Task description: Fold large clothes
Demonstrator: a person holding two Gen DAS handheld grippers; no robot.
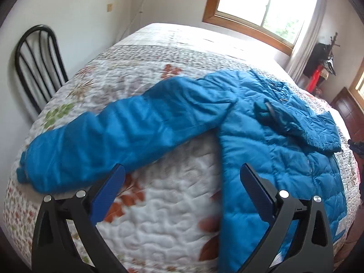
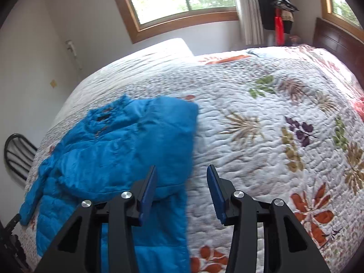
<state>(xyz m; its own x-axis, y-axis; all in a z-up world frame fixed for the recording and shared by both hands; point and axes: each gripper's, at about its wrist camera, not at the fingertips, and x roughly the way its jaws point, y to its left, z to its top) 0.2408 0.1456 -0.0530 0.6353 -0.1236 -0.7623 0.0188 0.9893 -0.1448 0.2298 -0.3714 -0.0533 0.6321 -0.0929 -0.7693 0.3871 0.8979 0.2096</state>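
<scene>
Floral quilted bed (image 1: 159, 216) fills both views, and the blue puffer jacket (image 1: 261, 132) lies spread on it, 1 sleeve (image 1: 109, 136) stretched out flat toward the black chair (image 1: 34, 68). Left claw (image 1: 182, 170) hangs wide open above the quilt, nothing between its blue pads. Right claw (image 2: 182, 170) is parted too, empty, over the jacket's edge, with its other side folded in across the body. Motion blur smears the sleeve, and the hem is cut off below.
</scene>
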